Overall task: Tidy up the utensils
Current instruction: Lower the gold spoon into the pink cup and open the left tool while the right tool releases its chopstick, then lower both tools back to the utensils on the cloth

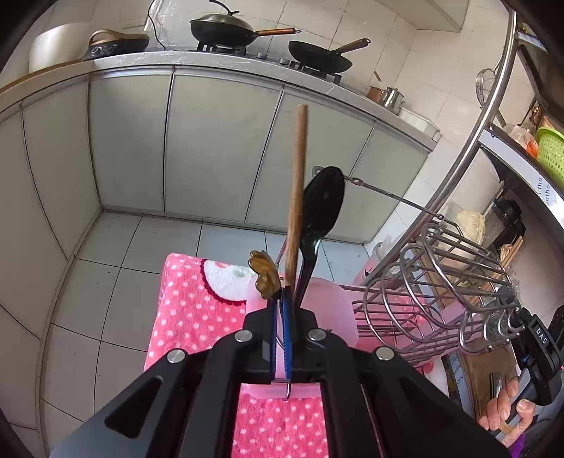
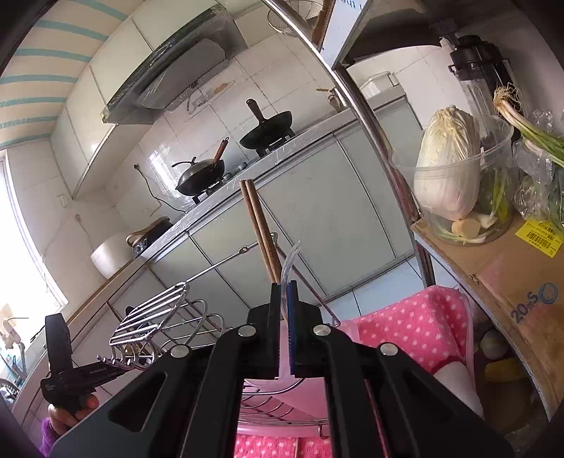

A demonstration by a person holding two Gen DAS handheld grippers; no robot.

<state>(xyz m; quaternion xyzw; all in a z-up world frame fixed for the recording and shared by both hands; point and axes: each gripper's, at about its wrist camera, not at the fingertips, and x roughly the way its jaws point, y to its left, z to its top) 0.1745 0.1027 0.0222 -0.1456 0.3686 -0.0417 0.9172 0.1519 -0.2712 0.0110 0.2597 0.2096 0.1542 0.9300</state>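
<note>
My left gripper (image 1: 281,299) is shut on the wire edge of a steel utensil rack (image 1: 433,278), over a pink plastic cup (image 1: 317,306). A black spoon (image 1: 322,208), wooden chopsticks (image 1: 298,190) and an amber-handled utensil (image 1: 265,274) stand in the cup. My right gripper (image 2: 284,292) is shut on a clear plastic rim (image 2: 289,260). The wooden chopsticks (image 2: 259,225) rise just beyond it. The steel rack (image 2: 155,317) lies to its left. The other gripper (image 2: 60,370) shows at the far left.
A pink polka-dot towel (image 1: 190,310) covers the surface below. Kitchen cabinets (image 1: 218,148) with woks (image 1: 222,28) stand behind. A curved steel shelf pole (image 1: 472,141) is at right. A cabbage in a clear bowl (image 2: 454,176) sits on a cardboard box (image 2: 511,274).
</note>
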